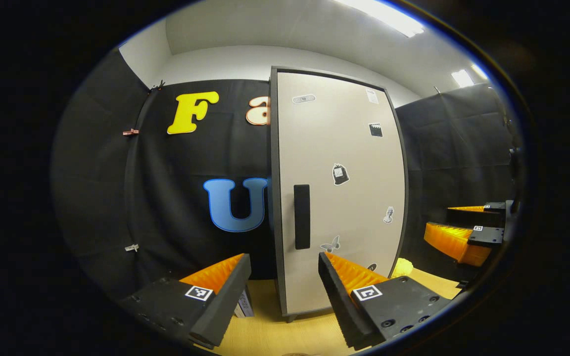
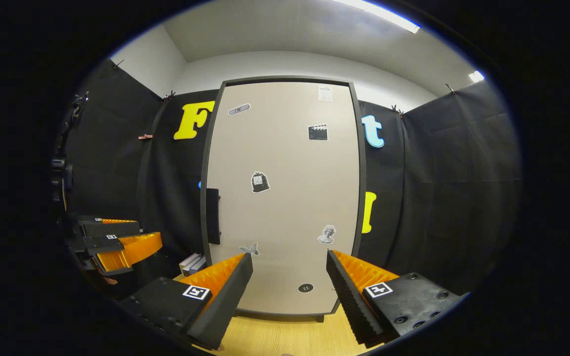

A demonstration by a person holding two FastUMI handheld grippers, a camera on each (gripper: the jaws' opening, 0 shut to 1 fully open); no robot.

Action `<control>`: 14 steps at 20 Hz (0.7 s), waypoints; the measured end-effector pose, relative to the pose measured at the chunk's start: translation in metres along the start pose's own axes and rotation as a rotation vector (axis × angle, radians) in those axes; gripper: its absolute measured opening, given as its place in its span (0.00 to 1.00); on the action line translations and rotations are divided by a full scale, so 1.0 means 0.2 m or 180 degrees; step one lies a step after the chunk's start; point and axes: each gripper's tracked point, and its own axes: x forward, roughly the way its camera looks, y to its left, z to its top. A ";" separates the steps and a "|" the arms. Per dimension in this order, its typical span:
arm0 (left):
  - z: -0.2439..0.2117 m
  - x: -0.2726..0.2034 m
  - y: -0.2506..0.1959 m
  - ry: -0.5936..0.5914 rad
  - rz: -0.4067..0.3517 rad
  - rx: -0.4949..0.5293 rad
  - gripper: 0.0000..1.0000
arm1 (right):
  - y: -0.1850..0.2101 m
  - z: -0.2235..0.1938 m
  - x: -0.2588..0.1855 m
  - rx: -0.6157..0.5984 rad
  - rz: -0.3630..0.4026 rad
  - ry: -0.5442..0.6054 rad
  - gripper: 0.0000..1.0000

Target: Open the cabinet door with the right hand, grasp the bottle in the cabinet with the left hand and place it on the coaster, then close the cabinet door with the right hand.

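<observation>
In the left gripper view, the left gripper (image 1: 285, 282) hangs at six o'clock, jaws spread wide and empty above the wooden worktop (image 1: 265, 331). The cabinet (image 1: 337, 188) stands just ahead with its door shut, its dark handle (image 1: 302, 216) near centre. The right gripper (image 1: 465, 227) sits at three o'clock, also parted.

In the right gripper view, the right gripper (image 2: 289, 282) gapes empty at six o'clock before the closed cabinet (image 2: 285, 198); the handle (image 2: 213, 216) lies toward nine o'clock, and the left gripper (image 2: 117, 237) beyond it, open.

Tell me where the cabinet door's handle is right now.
The handle is a dark vertical bar on the left edge of the closed cabinet door, about mid-height. In the right gripper view it sits above and left of the open right hand-held gripper.
</observation>
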 end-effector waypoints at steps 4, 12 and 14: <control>0.00 -0.02 0.03 -0.0023 0.0027 0.0016 0.88 | 0.04 0.00 0.01 0.0009 0.0021 -0.0001 0.97; -0.04 -0.10 0.21 0.0007 0.0146 0.0006 0.88 | 0.24 0.05 0.09 0.0016 0.0192 -0.0098 0.97; -0.05 -0.11 0.27 0.0012 0.0190 0.0012 0.88 | 0.33 0.07 0.11 0.0033 0.0274 -0.0160 0.97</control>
